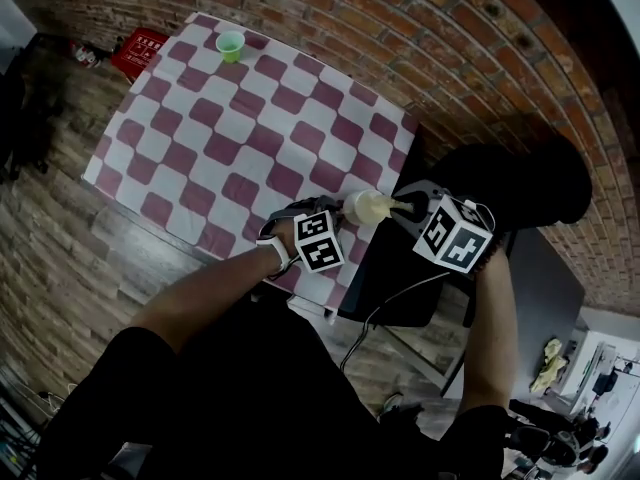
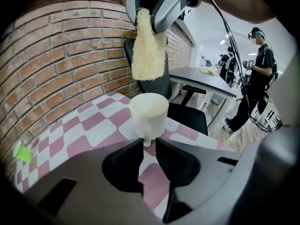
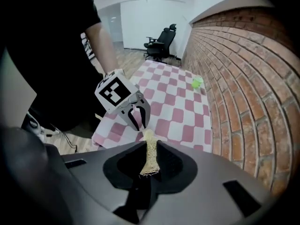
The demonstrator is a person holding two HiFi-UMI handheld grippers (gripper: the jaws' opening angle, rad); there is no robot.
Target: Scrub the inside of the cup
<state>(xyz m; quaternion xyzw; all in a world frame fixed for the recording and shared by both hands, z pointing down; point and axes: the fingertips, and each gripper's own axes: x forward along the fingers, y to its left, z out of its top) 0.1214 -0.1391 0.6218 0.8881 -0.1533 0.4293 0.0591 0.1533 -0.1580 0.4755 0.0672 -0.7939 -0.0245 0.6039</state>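
The left gripper [image 2: 149, 143] has its jaws drawn in narrow on the small handle [image 2: 146, 138] of the cream-white, round plastic cup [image 2: 149, 114]. It holds the cup in the air over the near edge of the table with the maroon-and-white checked cloth [image 1: 200, 148]. The right gripper [image 3: 149, 144] is clamped on one end of the pale yellow, fibrous scrubbing pad [image 2: 147, 50], whose free end hangs just off the cup's rim, apart from it and not yet inside.

To scrub well, I judge the pad should go straight in along the cup's centre line until its tip meets the bottom; then it should be pressed to the wall and swept round, with the cup turned against it; the push should stay light, since the only hold on the cup is that thin handle and a sideways shove could twist it out of the jaws.

In the left gripper view the cup's axis runs base to mouth, with the open mouth facing the pad and the right gripper and the handle turned back toward the left jaws; the pad's long axis lies along the right jaws, roughly in line with the mouth.

A small green cup [image 1: 230, 45] stands well apart at the table's far corner.
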